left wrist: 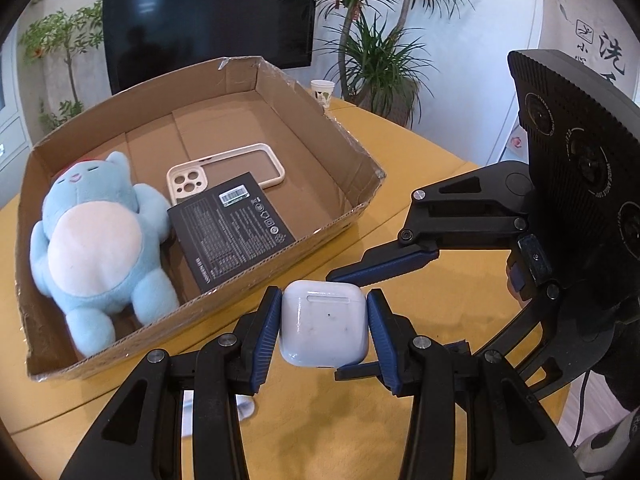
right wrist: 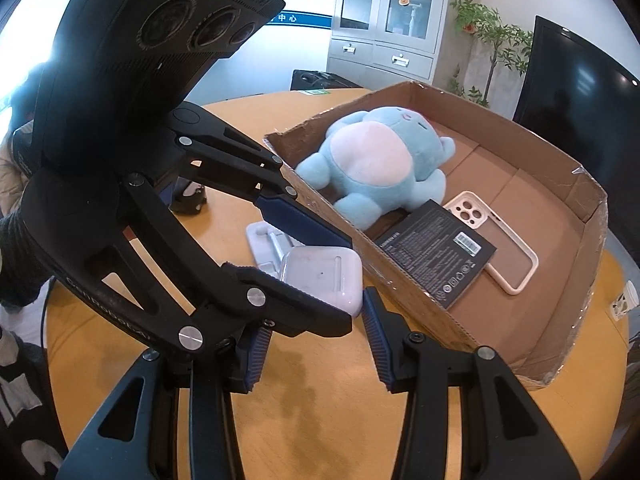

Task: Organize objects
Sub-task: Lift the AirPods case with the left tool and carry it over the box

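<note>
Yellow bench (left wrist: 420, 168): carries one open cardboard box (left wrist: 320, 236), low-walled for easy drop-in. Inside, three items lie flat: one blue plush toy (left wrist: 100, 240), one black packet (left wrist: 230, 232) overlapping one cream phone case (left wrist: 256, 160).

Left gripper (left wrist: 324, 326): fingers closed on one white earbud case (left wrist: 324, 324), held just outside the box's near wall, likely next in.

Right gripper (right wrist: 316, 336): its fingers look to flank the same case; grip unclear.

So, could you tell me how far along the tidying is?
Done: plush toy, black package and phone case lie in the cardboard box. In hand: left gripper clamps the white earbud case, right gripper alongside. Left: boxing it, plus the pale tray on the table.
</note>
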